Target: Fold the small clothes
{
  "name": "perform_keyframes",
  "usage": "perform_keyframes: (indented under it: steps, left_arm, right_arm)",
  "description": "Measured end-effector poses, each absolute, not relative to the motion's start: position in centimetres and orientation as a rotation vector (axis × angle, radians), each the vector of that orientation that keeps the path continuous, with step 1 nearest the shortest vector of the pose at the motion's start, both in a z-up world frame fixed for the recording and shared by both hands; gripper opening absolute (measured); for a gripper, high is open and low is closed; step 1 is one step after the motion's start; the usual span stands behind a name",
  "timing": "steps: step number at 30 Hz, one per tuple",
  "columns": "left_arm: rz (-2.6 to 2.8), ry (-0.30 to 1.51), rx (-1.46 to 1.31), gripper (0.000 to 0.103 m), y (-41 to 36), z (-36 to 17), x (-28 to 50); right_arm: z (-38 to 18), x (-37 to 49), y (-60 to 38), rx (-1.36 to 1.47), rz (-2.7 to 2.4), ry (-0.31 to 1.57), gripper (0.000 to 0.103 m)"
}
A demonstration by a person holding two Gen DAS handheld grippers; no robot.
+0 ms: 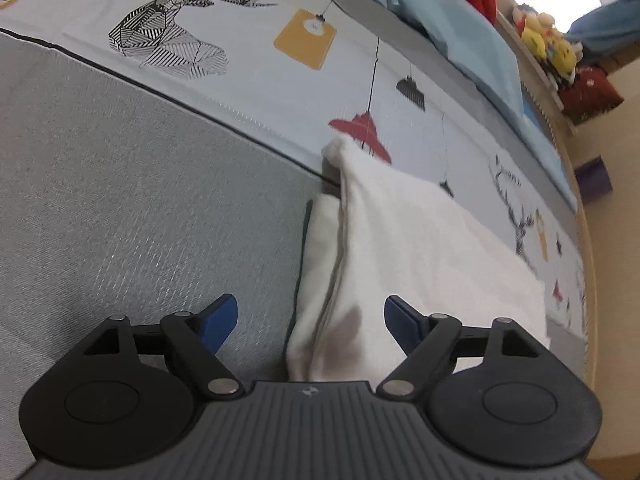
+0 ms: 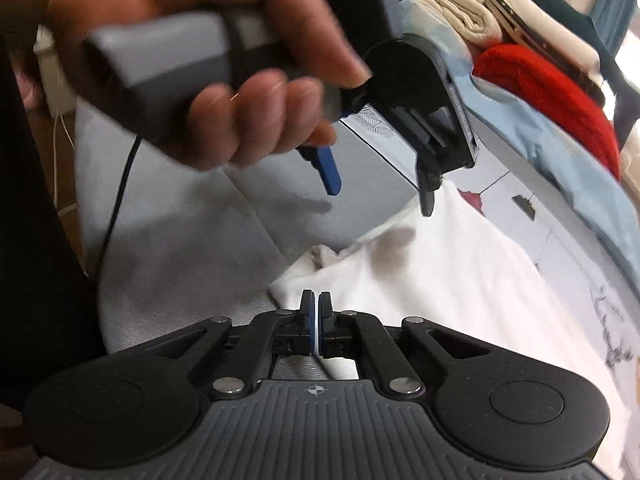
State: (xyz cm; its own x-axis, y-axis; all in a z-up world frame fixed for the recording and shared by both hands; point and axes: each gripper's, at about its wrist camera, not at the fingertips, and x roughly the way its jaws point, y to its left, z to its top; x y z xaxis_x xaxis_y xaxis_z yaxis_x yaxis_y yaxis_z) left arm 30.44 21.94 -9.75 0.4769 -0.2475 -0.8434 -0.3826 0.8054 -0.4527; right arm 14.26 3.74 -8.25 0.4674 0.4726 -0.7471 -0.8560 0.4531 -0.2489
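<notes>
Pinching hard now: your right tongs (image 2: 319,316) have their blue pads pressed together on a thin white edge of the white garment (image 2: 460,280), right at its near hem. The cloth looks soft and slightly fuzzy, and it lies spread across the bed, part on the grey woven bedspread (image 1: 140,208) and part on the pale printed sheet (image 1: 260,92) with its striped geometric deer (image 1: 168,36) and hanging lamps.

Your left tongs (image 1: 311,320) hang spread wide over the garment, blue-tipped fingers (image 1: 220,320) well apart with nothing between them. From this side the cloth (image 1: 400,248) shows a folded long edge, layers stacked into a rounded ridge, with one corner peaking up to a point by the red lamp print (image 1: 362,130).

In the right wrist view your left hand (image 2: 224,92) wraps the grey handle, its tongs (image 2: 380,184) above the fabric. A light blue blanket (image 1: 460,32) and red knit (image 2: 552,104) bunch along the far side.
</notes>
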Motion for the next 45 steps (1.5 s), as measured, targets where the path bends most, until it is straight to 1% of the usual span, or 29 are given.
perform_keyframes:
  steps: [4, 5, 6, 8, 11, 15, 16, 17, 19, 28, 30, 31, 32, 33, 34, 35, 38, 42, 45]
  left_arm:
    - [0.084, 1.082, -0.654, 0.085, 22.4, -9.4, 30.4]
    - [0.087, 1.081, -0.656, 0.085, 22.8, -9.3, 30.3]
    - [0.09, 1.079, -0.663, 0.085, 23.1, -9.3, 30.2]
    - [0.098, 1.076, -0.675, 0.085, 23.9, -9.4, 29.9]
    - [0.109, 1.08, -0.684, 0.085, 24.9, -9.6, 29.6]
    - [0.098, 1.1, -0.675, 0.085, 25.0, -10.0, 29.9]
    - [0.086, 1.106, -0.672, 0.085, 24.8, -10.1, 30.1]
    - [0.068, 1.112, -0.672, 0.085, 24.6, -10.3, 30.4]
    - [0.025, 1.121, -0.686, 0.085, 24.0, -10.7, 31.0]
    - [-0.112, 1.188, -0.734, 0.084, 21.4, -13.3, 34.3]
    - [-0.123, 1.177, -0.719, 0.075, 21.0, -13.4, 34.7]
    - [-0.117, 1.179, -0.703, 0.057, 20.9, -13.4, 34.9]
    - [-0.111, 1.189, -0.692, 0.043, 20.8, -13.5, 34.9]
    - [-0.104, 1.195, -0.691, 0.039, 20.9, -13.5, 34.8]
    - [-0.094, 1.19, -0.698, 0.027, 21.2, -13.5, 34.7]
    - [-0.091, 1.18, -0.706, 0.02, 21.5, -13.2, 34.5]
    - [-0.067, 1.114, -0.723, 0.016, 22.8, -11.2, 33.2]
    - [-0.025, 0.994, -0.75, 0.014, 25.4, -7.2, 30.2]
    - [0.004, 0.93, -0.821, 0.013, 27.1, -5.4, 28.0]
  right_arm:
    - [-9.5, 14.1, 5.0, -0.725, 0.926, 0.657, 0.005]
    - [-9.8, 14.2, 5.4, -0.729, 0.927, 0.666, 0.007]
    - [-10.1, 14.4, 5.6, -0.731, 0.927, 0.679, 0.01]
    - [-11.1, 14.4, 6.1, -0.757, 0.925, 0.72, 0.03]
    - [-11.3, 13.9, 6.4, -0.795, 0.932, 0.686, 0.03]
    - [-11.1, 14.5, 6.2, -0.76, 0.925, 0.704, 0.029]
    - [-11.1, 14.6, 6.2, -0.756, 0.917, 0.703, 0.024]
    - [-11.0, 14.7, 6.3, -0.753, 0.911, 0.703, 0.013]
    - [-10.4, 14.8, 6.2, -0.724, 0.907, 0.697, 0.009]
    - [-5.8, 14.8, 3.2, -0.516, 0.925, 0.603, 0.007]
    - [-5.4, 15.1, 2.9, -0.487, 0.923, 0.603, 0.007]
    - [-5.2, 15.2, 2.9, -0.48, 0.924, 0.603, 0.007]
    - [-5.0, 15.1, 2.9, -0.473, 0.927, 0.601, 0.007]
    - [-5.0, 15.1, 2.9, -0.467, 0.928, 0.599, 0.007]
    - [-5.3, 16.0, 3.1, -0.46, 0.929, 0.598, 0.007]
    - [-5.1, 16.0, 3.2, -0.445, 0.93, 0.602, 0.007]
    - [-4.3, 16.2, 3.5, -0.369, 0.954, 0.598, 0.007]
    - [-2.4, 15.8, 3.6, -0.204, 1.013, 0.577, 0.007]
    - [-1.0, 15.6, 2.9, -0.097, 1.028, 0.562, 0.007]
